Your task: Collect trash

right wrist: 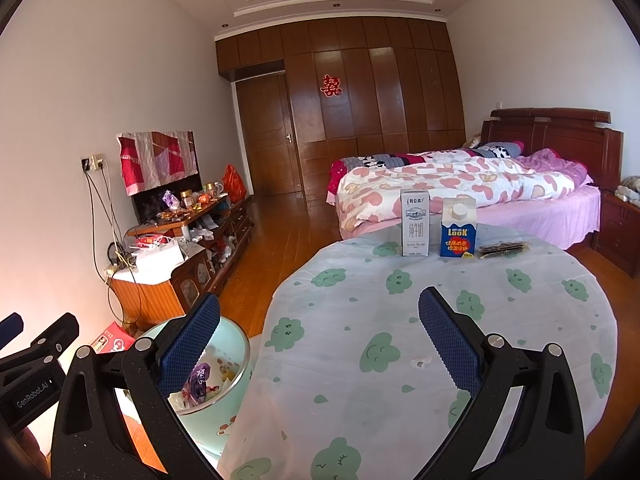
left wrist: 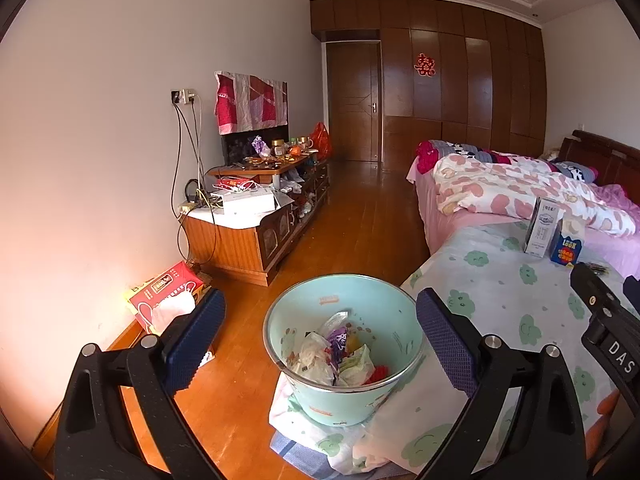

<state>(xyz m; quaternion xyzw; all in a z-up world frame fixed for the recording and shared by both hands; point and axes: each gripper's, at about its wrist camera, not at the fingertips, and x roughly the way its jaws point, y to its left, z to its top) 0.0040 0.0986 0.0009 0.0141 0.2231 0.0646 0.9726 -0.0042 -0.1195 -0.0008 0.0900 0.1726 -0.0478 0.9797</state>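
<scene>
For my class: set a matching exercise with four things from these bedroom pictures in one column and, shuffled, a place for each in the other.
Things:
1. tall white milk carton
2. blue LOOK carton with white cap
3. mint-green waste bin
4. dark flat snack packet

Places:
A. right of the blue carton
B. beside the table, holding wrappers
C. left of the blue carton
D. between white carton and packet

Pairs: 1-C, 2-D, 3-B, 4-A

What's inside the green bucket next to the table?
The green bucket holds crumpled trash: white wrappers, a purple packet and something red. Whatever lies under that pile, and the bucket's bottom, is covered and cannot be seen.
</scene>
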